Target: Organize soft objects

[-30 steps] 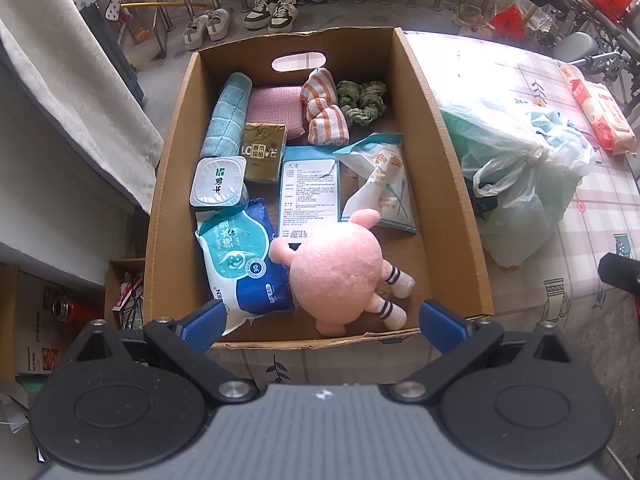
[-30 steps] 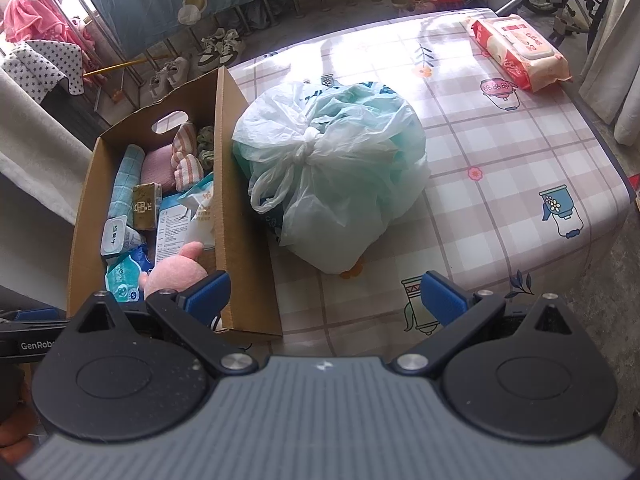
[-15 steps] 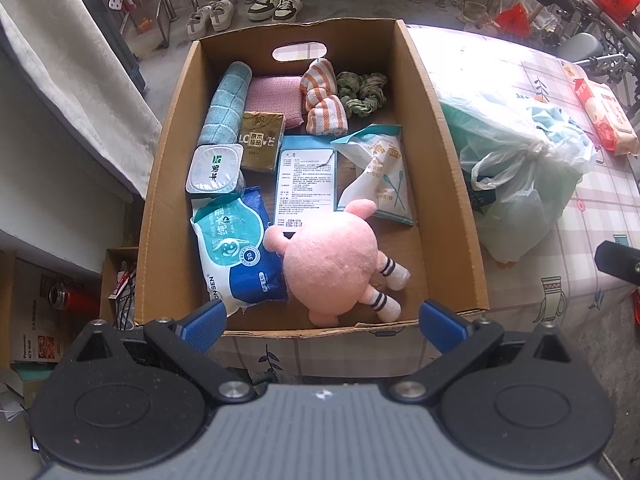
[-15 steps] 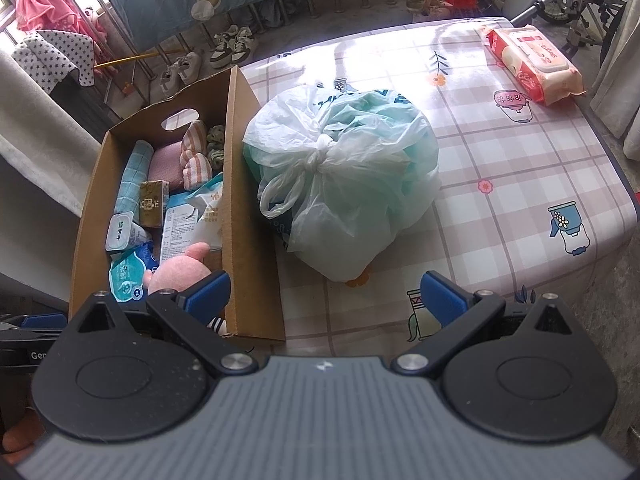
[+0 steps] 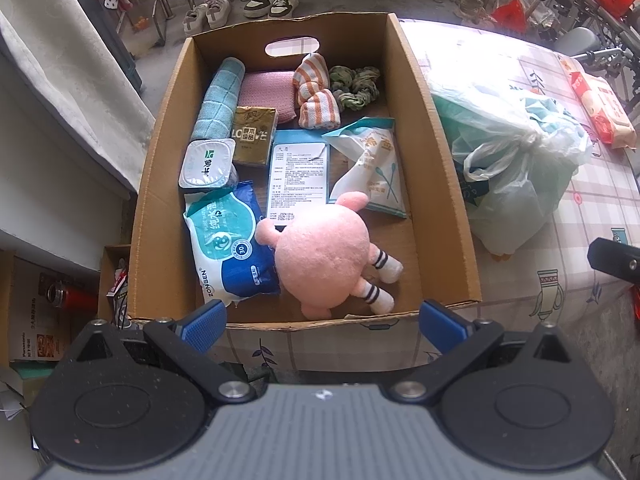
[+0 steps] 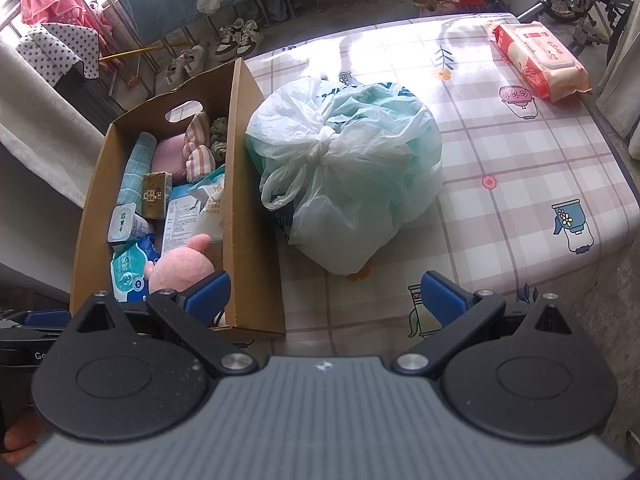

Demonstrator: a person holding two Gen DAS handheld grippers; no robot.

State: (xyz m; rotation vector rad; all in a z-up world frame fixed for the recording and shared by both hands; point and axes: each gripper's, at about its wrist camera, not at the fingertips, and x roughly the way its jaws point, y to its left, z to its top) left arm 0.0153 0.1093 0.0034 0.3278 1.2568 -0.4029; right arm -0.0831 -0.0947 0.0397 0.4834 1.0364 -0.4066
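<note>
**Knotted bag is the obvious next grab**

While both grippers are held back from the table, nothing is gripped: the left gripper (image 5: pixel 322 320) is spread wide and empty, and the right gripper (image 6: pixel 325 290) is released too.

Biggest first. The open brown cardboard box (image 6: pixel 256 216) is parked on the pink checked tablecloth (image 6: pixel 520 152), with the tied translucent white plastic bag (image 6: pixel 352 176) pressed against its right wall. The bag is probably light, squishy and slippery, so the knot on top should be pinched, not the body.

Inside the box, the round pink plush toy (image 5: pixel 322 252) is lying near the front wall, long axis diagonal, striped feet pointed front-right. Soft and light, it could be squeezed anywhere. The flat red-and-white wipes pack (image 6: pixel 540 62) is left far off, angled toward the far corner.
</note>
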